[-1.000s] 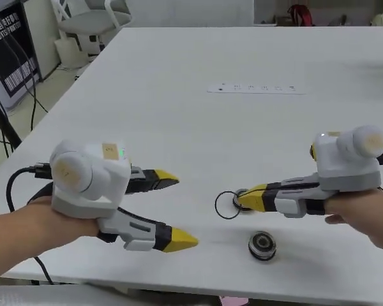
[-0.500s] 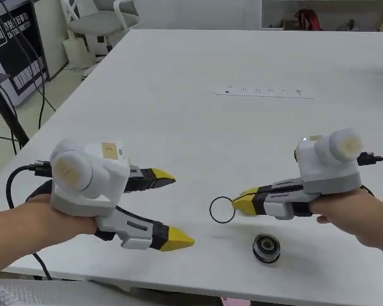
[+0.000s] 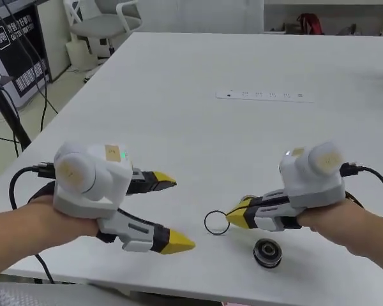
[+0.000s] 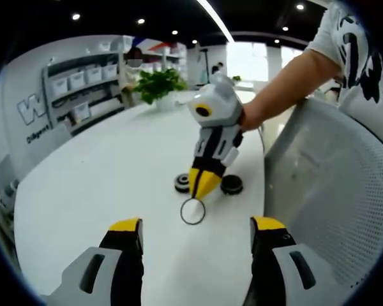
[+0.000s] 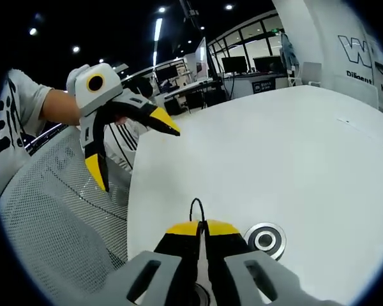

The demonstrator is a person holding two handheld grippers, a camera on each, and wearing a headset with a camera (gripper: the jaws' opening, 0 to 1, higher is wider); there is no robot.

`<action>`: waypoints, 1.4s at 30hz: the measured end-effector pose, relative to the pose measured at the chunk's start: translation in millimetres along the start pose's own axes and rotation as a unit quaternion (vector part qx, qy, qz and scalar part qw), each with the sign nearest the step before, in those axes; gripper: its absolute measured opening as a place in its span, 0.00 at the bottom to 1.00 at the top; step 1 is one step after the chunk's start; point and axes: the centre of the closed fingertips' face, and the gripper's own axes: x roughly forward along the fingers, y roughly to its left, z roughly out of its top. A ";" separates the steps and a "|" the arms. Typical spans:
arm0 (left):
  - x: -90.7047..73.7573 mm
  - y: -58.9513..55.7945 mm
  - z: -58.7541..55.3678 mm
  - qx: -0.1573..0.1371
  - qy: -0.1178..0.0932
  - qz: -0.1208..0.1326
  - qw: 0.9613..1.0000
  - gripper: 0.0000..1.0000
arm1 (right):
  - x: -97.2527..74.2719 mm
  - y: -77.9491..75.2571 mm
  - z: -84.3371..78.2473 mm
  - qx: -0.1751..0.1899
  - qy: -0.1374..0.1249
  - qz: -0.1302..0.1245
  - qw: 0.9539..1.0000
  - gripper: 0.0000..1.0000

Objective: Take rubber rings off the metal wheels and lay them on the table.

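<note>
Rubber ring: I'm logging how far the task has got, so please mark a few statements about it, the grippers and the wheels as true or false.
1. The right gripper is shut on the rubber ring. True.
2. The left gripper is clamped on a wheel. False: its jaws stand open and hold nothing.
3. Two wheels lie on the table close to the right gripper. True.
4. The rubber ring sits around a wheel. False: it is off both wheels, pinched at the right gripper's tips.
</note>
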 end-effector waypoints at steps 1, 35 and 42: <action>0.2 0.3 -0.2 0.000 0.001 0.000 1.000 0.69 | 0.0 -0.5 0.4 0.000 -0.001 -0.001 1.000 0.04; 13.2 -3.8 18.5 0.010 -0.007 -0.012 1.000 0.67 | -48.8 6.3 41.2 0.006 -0.109 -0.007 0.994 0.33; 19.7 -5.9 25.4 0.015 -0.010 -0.020 1.000 0.67 | -62.8 6.3 42.2 0.013 -0.125 -0.014 0.992 0.34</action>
